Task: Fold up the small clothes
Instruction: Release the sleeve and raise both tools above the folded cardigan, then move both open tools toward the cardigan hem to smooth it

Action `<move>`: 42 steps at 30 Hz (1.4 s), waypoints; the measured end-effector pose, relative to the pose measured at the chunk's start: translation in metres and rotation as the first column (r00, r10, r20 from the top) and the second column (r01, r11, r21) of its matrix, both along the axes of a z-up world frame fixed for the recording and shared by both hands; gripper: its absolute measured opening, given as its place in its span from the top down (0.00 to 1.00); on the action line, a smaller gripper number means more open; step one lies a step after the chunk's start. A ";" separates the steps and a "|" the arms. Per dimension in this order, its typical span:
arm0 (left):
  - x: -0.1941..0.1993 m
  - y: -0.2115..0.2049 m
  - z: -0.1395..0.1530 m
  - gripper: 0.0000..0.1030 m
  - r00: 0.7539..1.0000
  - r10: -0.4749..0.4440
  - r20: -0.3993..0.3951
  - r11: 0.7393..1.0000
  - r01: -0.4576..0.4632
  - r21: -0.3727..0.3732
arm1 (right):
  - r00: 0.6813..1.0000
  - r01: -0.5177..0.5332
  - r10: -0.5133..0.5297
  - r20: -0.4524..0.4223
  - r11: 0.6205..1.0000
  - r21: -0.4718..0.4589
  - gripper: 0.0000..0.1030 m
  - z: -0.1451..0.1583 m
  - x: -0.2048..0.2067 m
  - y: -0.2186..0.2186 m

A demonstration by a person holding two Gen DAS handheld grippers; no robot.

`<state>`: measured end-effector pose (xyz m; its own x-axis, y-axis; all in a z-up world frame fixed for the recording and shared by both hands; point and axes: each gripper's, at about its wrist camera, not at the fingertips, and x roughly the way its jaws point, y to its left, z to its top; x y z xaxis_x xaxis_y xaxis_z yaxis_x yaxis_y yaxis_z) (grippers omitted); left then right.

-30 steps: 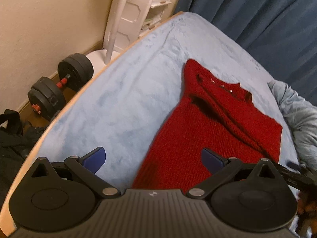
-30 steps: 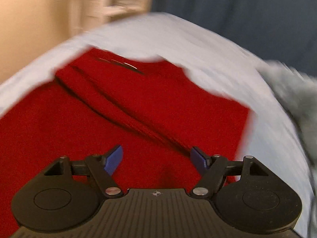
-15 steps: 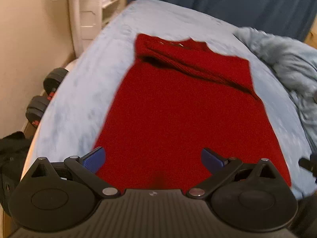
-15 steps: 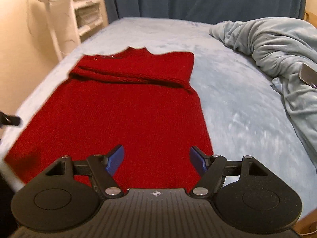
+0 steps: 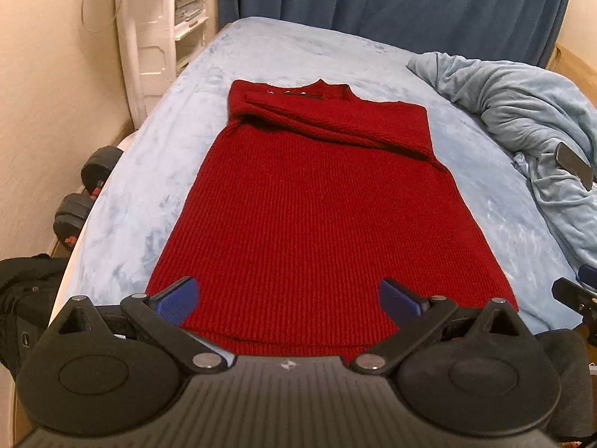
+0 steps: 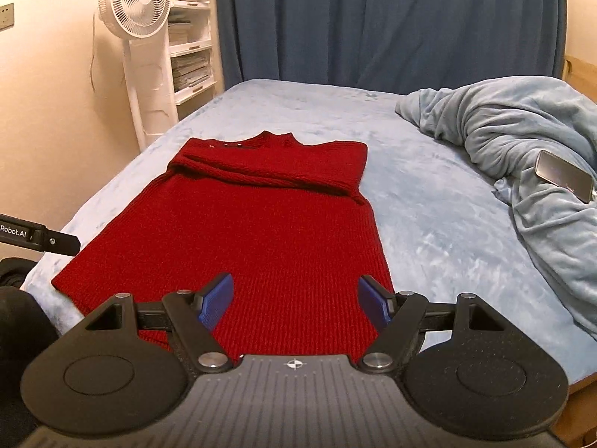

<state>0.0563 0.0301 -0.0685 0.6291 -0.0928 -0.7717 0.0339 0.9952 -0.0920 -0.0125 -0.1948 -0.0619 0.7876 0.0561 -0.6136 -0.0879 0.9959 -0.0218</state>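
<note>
Red knit garment flat on the bed, both sets of fingers spread wide and empty.

Your left gripper point(image 5: 287, 296) hangs above the red knit garment point(image 5: 317, 201), whose near hem lies just ahead of its fingers; your right gripper point(image 6: 294, 298) tilts down over the hem's right part. It looks soft, thick and floppy: pinch each bottom corner, lifting evenly so the knit doesn't sag on the bed point(image 5: 261, 48).
</note>
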 end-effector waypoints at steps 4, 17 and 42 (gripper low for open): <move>-0.007 -0.001 0.007 0.00 1.000 0.001 0.011 1.000 -0.002 0.017 | 1.000 -0.011 0.011 0.015 1.000 0.005 0.27 0.003 -0.001 0.002; 0.006 0.006 0.006 0.00 1.000 0.026 -0.003 0.999 -0.026 0.034 | 0.999 0.026 -0.025 -0.023 0.999 0.042 0.27 -0.003 0.010 -0.004; 0.074 0.050 -0.074 0.00 0.991 0.088 -0.097 0.977 -0.067 0.204 | 0.968 0.138 -0.134 -0.211 0.990 0.005 0.20 -0.075 0.086 -0.043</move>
